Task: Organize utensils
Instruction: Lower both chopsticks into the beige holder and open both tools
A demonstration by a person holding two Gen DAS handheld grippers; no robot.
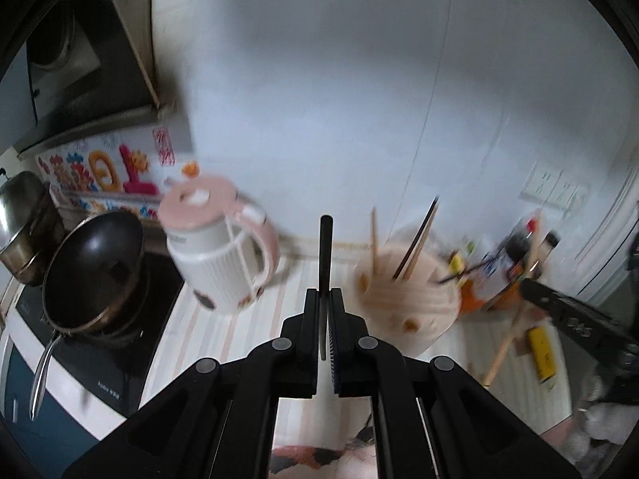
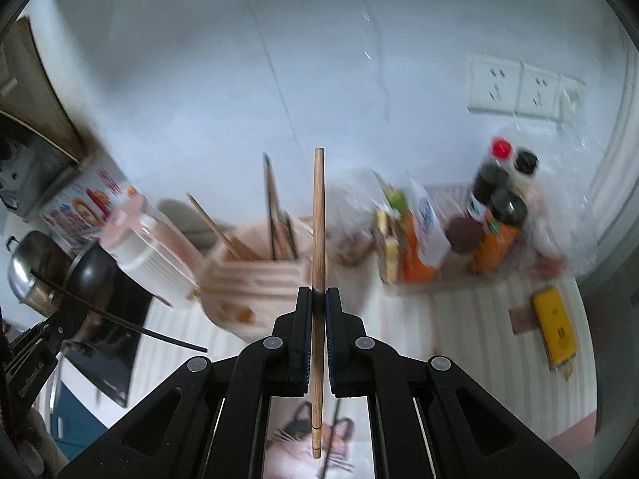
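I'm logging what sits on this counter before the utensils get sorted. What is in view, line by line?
Utensil holder: one, pale wood-coloured, counter centre, several chopsticks standing in it.
Kettle: one, white and pink, left of the holder.
Black pan: one, on the stove, far left.
Steel pot: one, behind the pan.
Bottles and packets: a blurred cluster, dark, orange, white, right of the holder.
Yellow box: one, lying flat, far right.
Wall sockets: white, on the wall.
Black chopstick: one, in the left gripper.
Wooden chopstick: one, in the right gripper.
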